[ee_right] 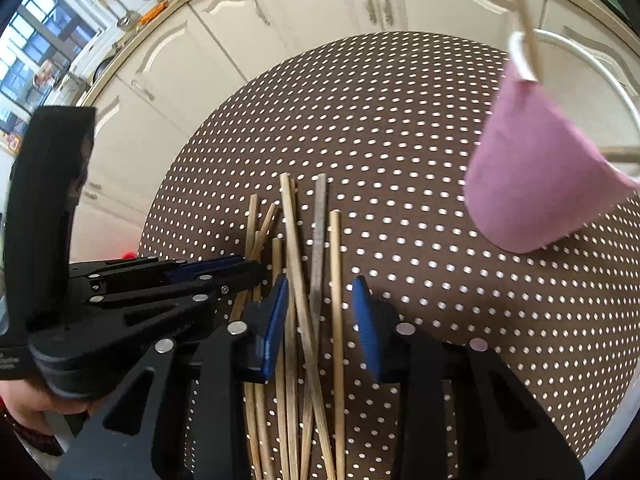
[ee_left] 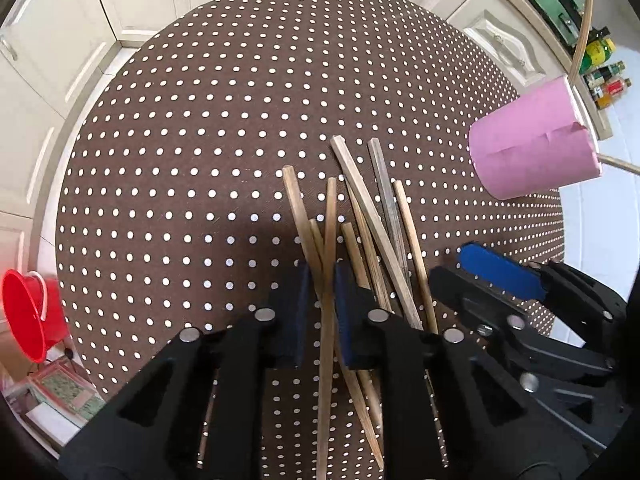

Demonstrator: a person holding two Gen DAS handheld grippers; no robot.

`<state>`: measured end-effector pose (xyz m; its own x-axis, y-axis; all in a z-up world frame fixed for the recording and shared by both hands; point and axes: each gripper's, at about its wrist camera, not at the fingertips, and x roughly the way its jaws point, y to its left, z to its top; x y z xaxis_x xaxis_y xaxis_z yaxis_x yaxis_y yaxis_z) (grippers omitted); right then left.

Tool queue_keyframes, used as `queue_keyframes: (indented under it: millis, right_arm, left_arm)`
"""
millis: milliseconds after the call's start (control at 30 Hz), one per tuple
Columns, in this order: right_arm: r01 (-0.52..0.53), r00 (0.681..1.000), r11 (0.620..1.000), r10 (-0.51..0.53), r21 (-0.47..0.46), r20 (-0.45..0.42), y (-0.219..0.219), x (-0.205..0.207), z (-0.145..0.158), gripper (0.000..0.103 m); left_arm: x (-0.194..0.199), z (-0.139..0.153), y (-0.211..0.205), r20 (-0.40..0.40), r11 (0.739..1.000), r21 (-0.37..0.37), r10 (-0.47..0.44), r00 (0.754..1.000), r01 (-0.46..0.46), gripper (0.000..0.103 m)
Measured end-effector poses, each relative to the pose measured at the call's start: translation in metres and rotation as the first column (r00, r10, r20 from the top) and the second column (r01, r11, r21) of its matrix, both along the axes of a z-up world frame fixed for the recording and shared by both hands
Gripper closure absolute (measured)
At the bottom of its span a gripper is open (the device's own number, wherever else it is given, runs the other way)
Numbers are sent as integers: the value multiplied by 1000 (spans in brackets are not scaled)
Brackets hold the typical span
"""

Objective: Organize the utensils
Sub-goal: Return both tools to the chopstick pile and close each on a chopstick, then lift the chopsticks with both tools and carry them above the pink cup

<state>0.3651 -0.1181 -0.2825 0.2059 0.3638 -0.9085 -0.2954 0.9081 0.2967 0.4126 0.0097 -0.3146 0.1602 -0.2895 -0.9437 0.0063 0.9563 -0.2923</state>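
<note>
Several wooden chopsticks lie in a loose pile on the round brown dotted table. In the left wrist view my left gripper points steeply down over the pile's left side. Its blue pads are shut on a chopstick that runs up between them. In the right wrist view my right gripper straddles several chopsticks and is open, with a gap at its right pad. The left gripper reaches in from the left there. A pink cup at the right holds one stick.
White cabinet doors ring the table. A red bucket sits on the floor at the left, with bottles on a counter at the right. A white wire loop curves behind the cup. A hand holds the left gripper.
</note>
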Motion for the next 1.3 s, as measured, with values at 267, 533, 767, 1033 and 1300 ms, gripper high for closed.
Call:
queue_keyframes:
  millis: [267, 533, 767, 1033, 1300]
  right_arm:
    - [-103, 995, 990, 104, -94, 4, 31, 6, -6, 88]
    - [-183, 983, 972, 186, -148, 4, 58, 9, -12, 99]
    - [-162, 986, 983, 164, -85, 15, 52, 12, 1, 99]
    - [-95, 994, 994, 91, 61, 66, 11, 13, 47, 99]
    - [-98, 983, 988, 77, 123, 167, -20, -6, 97, 99]
  left_arm:
    - [-10, 11, 20, 14, 998, -57, 34, 999, -33, 97]
    - [-21, 25, 38, 46, 996, -60, 67, 997, -64, 97]
    - [-23, 44, 38, 85, 995, -65, 81, 993, -75, 97]
    - [-29, 88, 28, 172, 996, -65, 77, 982, -67, 97]
    - [-32, 132, 7, 266, 996, -68, 77, 961, -61, 97]
